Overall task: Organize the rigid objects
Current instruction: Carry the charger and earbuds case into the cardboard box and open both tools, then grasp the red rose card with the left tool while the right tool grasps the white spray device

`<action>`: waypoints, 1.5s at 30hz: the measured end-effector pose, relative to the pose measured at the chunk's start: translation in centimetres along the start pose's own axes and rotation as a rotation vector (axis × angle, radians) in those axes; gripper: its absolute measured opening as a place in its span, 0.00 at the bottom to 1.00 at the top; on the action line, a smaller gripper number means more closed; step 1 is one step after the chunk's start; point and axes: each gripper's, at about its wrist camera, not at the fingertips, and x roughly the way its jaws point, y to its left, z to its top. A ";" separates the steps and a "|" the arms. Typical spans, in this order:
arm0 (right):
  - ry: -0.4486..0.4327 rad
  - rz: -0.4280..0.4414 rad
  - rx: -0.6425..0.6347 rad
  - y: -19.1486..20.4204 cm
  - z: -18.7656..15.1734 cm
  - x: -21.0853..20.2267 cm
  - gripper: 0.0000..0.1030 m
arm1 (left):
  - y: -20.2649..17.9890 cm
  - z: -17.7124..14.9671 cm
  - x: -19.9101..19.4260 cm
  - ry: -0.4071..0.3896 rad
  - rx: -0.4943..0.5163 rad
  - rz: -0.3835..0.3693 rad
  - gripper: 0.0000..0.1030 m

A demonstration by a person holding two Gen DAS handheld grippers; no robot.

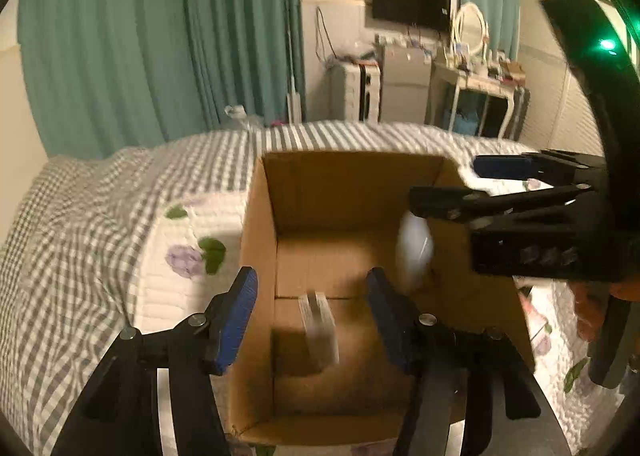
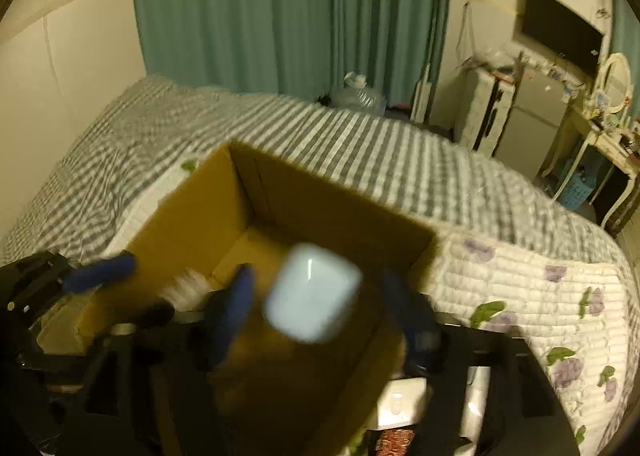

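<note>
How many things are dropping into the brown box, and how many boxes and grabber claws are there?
Cardboard box: 1
White rounded case: 1
Clear blurred block: 1
Grabber claws: 2, the left gripper and the right gripper
Total: 5
</note>
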 end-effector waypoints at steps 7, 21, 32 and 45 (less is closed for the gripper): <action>-0.090 -0.071 0.028 -3.8 0.3 -8.5 0.91 | -1.7 1.2 -4.2 -0.038 -0.066 0.033 0.63; -0.066 -0.257 0.052 -13.0 -7.4 -20.1 0.96 | -14.8 -0.7 -8.3 -0.007 -0.020 -0.029 0.64; 0.046 -0.238 0.088 -18.6 -12.1 -15.7 0.96 | -22.5 -4.9 -0.1 0.223 -0.009 -0.034 0.64; 0.120 -0.013 -0.057 -18.7 -9.5 -3.9 0.96 | -21.6 -6.1 6.0 0.321 -0.147 0.007 0.64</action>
